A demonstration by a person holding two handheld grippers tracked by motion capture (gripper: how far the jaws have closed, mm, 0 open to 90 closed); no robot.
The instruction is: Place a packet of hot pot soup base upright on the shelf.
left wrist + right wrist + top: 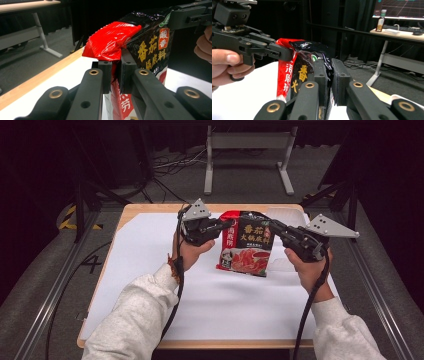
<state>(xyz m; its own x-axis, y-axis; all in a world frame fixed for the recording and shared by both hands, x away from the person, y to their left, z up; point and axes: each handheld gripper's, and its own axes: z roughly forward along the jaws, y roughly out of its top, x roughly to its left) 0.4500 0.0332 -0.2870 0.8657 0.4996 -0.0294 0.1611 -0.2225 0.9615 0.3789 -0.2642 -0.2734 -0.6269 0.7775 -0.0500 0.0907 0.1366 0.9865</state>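
Observation:
A red and black hotpot-base packet [246,249] hangs upright over the white sheet, held at both top corners. My left gripper [229,224] is shut on its red upper left corner; in the left gripper view the packet [112,42] is pinched between the jaws of that gripper [115,72]. My right gripper [268,226] is shut on the black upper right corner; in the right gripper view the packet [308,58] runs down between the jaws of that gripper [329,75]. The left gripper [287,53] grips the far corner there, with a hand behind it.
A white sheet [150,260] covers the wooden table [145,208]. A clear plastic tray [286,215] lies at the back right of the table. A white frame [247,155] and cables sit on the floor beyond. Metal rails run along both sides.

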